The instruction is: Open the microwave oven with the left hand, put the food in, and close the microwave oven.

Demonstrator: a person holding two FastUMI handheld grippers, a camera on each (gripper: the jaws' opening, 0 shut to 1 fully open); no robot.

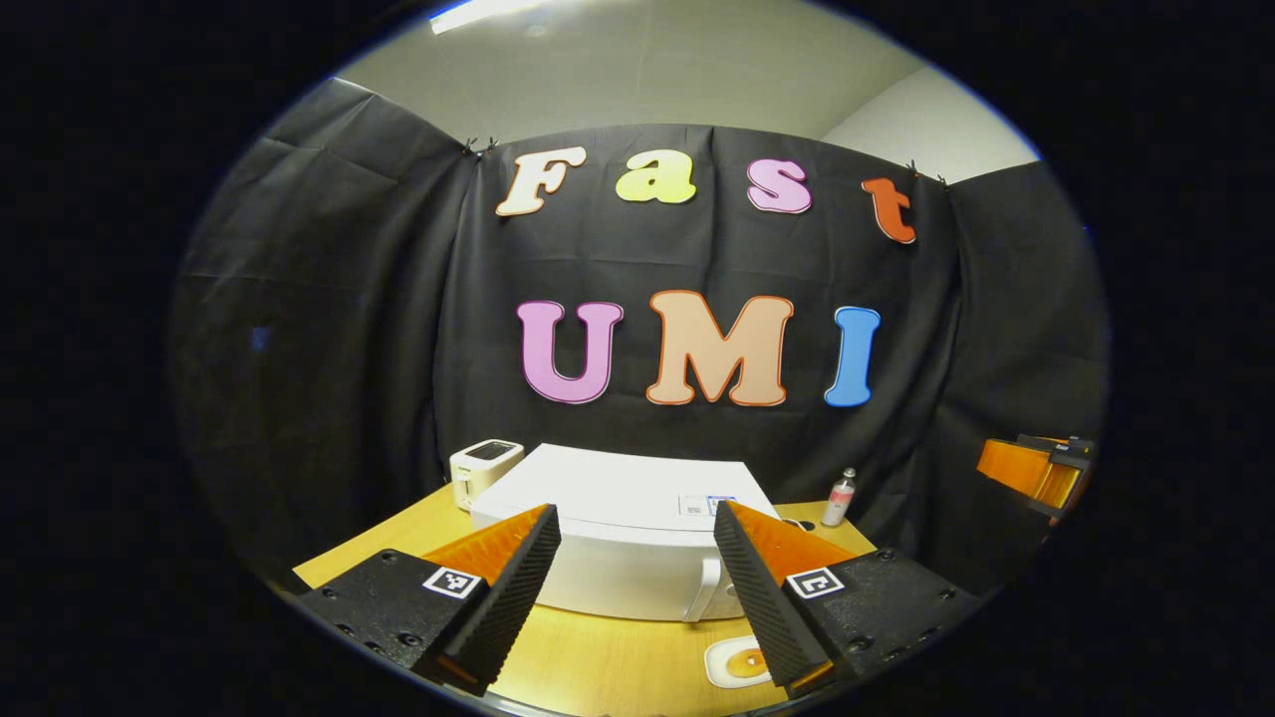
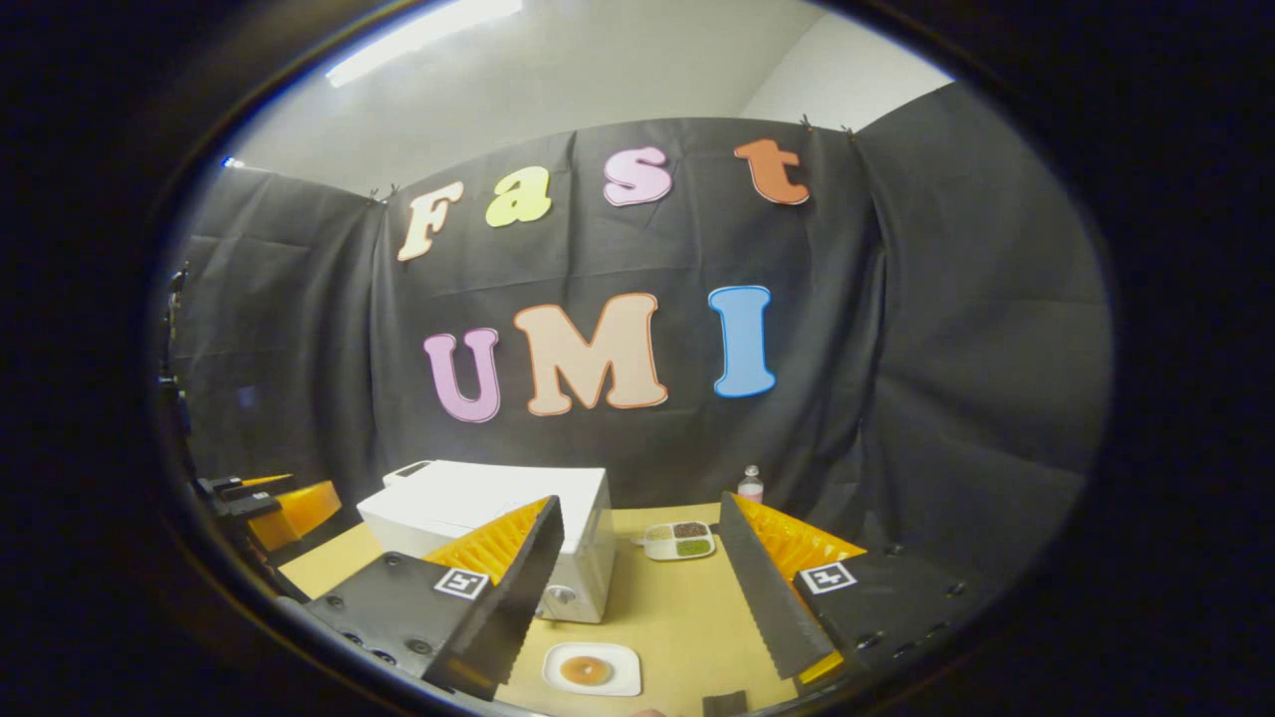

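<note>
Both grippers, left (image 1: 637,583) and right (image 2: 642,588), are hovering with fingers spread and empty above the surface (image 2: 677,607). The closed microwave (image 1: 623,538) is sitting mid-surface, the food plate (image 2: 592,668) lying near the front edge. The door handle (image 1: 704,590) is looking rigid and likely the best hold; the plate probably light, slippery.

Booth backdrop: black cloth (image 1: 329,329), draped w/ creases, clipped at top corners, wraps 3 sides. Above cloth: plain pale wall (image 1: 637,70), white side wall at rt (image 1: 936,124). Ceiling strip light (image 2: 423,38), lit, top left; 2nd glimpse in left gripper view (image 1: 478,12). Furniture: light wood table (image 2: 677,617), top matte, edge visible at left.
</note>
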